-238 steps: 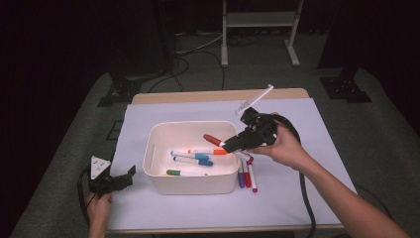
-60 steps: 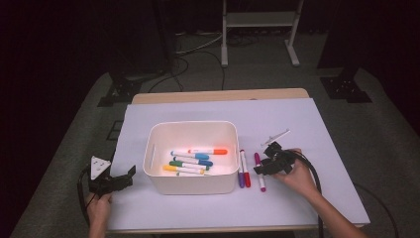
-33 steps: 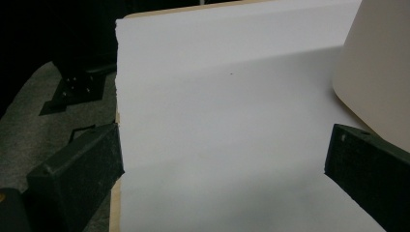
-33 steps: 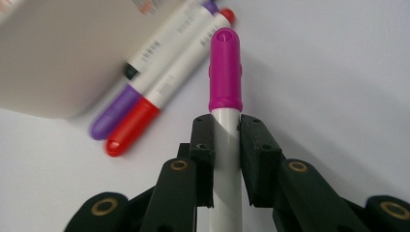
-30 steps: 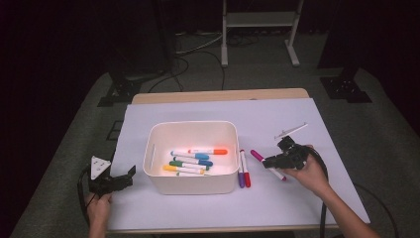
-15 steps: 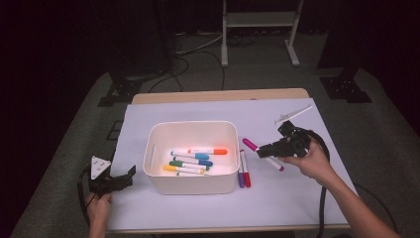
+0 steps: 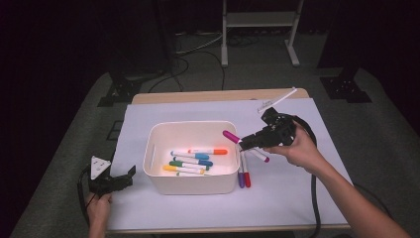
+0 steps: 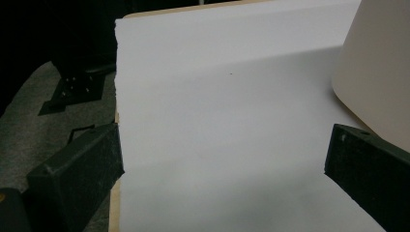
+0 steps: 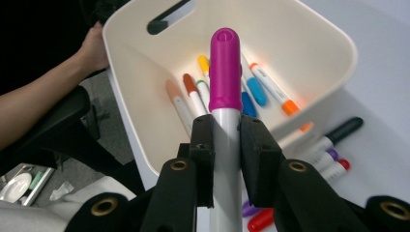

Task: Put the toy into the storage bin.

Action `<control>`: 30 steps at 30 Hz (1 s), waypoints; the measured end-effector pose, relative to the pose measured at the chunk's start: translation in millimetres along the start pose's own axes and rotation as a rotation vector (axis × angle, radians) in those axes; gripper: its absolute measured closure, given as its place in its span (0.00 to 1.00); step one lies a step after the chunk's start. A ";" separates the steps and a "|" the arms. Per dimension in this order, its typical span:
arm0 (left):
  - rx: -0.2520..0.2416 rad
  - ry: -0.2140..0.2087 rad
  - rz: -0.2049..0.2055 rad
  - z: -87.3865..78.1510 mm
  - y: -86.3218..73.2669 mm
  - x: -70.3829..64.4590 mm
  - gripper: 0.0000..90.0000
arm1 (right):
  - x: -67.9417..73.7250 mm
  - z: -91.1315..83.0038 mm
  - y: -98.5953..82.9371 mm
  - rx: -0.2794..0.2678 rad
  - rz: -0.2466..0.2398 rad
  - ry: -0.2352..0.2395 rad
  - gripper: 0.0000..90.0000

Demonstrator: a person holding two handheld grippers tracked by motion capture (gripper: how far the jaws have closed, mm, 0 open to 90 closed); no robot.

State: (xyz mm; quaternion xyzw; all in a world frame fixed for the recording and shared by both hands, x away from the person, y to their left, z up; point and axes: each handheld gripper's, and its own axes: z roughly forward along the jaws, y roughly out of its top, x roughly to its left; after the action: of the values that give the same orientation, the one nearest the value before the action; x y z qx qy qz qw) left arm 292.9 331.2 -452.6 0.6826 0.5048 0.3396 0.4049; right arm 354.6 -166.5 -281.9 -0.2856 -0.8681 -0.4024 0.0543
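My right gripper (image 7: pixel 248 141) is shut on a white marker with a magenta cap (image 7: pixel 229 135), held in the air just right of the white bin (image 7: pixel 190 184). In the right gripper view the magenta cap (image 9: pixel 225 67) points over the bin's rim (image 9: pixel 309 29), clamped between both jaws of the right gripper (image 9: pixel 226 130). Several coloured markers (image 7: pixel 195 161) lie inside the bin. Three more markers (image 7: pixel 243 174) lie on the table by the bin's right wall. My left gripper (image 7: pixel 122 178) rests open at the front left corner, its jaws wide apart over bare white paper (image 8: pixel 222 145).
White paper (image 7: pixel 297 178) covers the table. The bin's wall (image 8: pixel 377 72) stands right of the left gripper. A black cable (image 7: pixel 313 198) trails from the right gripper. A metal stand (image 7: pixel 257 29) rises on the floor behind the table.
My right gripper took the magenta-capped marker from the table and carried it up and left toward the bin. The left gripper has not moved.
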 end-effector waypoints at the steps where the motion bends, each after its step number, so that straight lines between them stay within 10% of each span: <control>1: 0.000 -0.001 0.000 0.0 0.0 0.0 0.00 | 2.5 2.2 3.8 0.005 -0.007 0.010 0.84; 30: -0.003 -0.004 -0.003 0.1 -0.1 0.1 0.00 | 37.0 65.5 53.3 0.117 -0.124 0.165 0.84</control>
State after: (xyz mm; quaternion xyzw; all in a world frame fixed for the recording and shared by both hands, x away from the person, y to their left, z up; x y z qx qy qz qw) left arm 292.9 331.3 -452.6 0.6820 0.5042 0.3383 0.4076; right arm 361.5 -74.6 -278.2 -0.1938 -0.8986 -0.3758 0.1170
